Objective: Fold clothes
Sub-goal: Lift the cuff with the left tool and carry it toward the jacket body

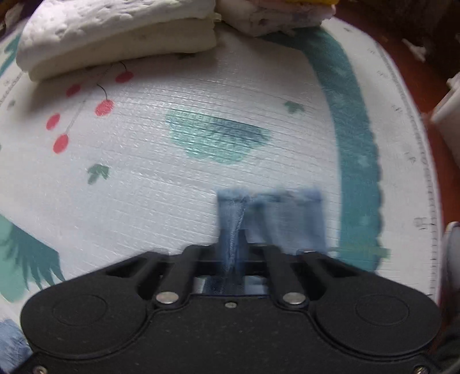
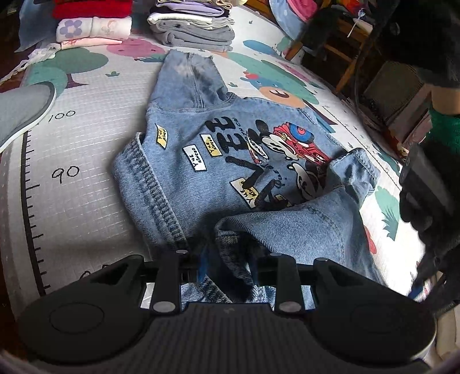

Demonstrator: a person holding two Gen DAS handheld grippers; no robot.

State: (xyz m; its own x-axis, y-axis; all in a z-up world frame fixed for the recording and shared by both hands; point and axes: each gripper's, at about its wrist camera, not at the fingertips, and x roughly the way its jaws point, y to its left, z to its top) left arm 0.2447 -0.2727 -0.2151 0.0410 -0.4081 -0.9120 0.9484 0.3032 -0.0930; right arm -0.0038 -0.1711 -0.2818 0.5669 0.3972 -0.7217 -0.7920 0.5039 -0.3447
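Note:
A blue denim jacket [image 2: 230, 161] with a cartoon print lies spread on the play mat [image 2: 86, 143], one sleeve folded across its lower right. At the jacket's near edge, my right gripper [image 2: 227, 264] is shut on a bunch of denim. In the left wrist view, my left gripper [image 1: 237, 244] is shut on a frayed denim end [image 1: 270, 218] held just above the mat [image 1: 172, 187]. That view is motion-blurred. The rest of the jacket is outside it.
Folded cream clothes [image 1: 115, 37] and a second pile [image 1: 276, 17] sit at the mat's far edge. Grey [image 2: 195, 31] and pink-white [image 2: 95, 28] stacks lie beyond the jacket. A grey slipper [image 2: 23, 106] is at left. A black-gloved hand [image 2: 425, 201] is at right.

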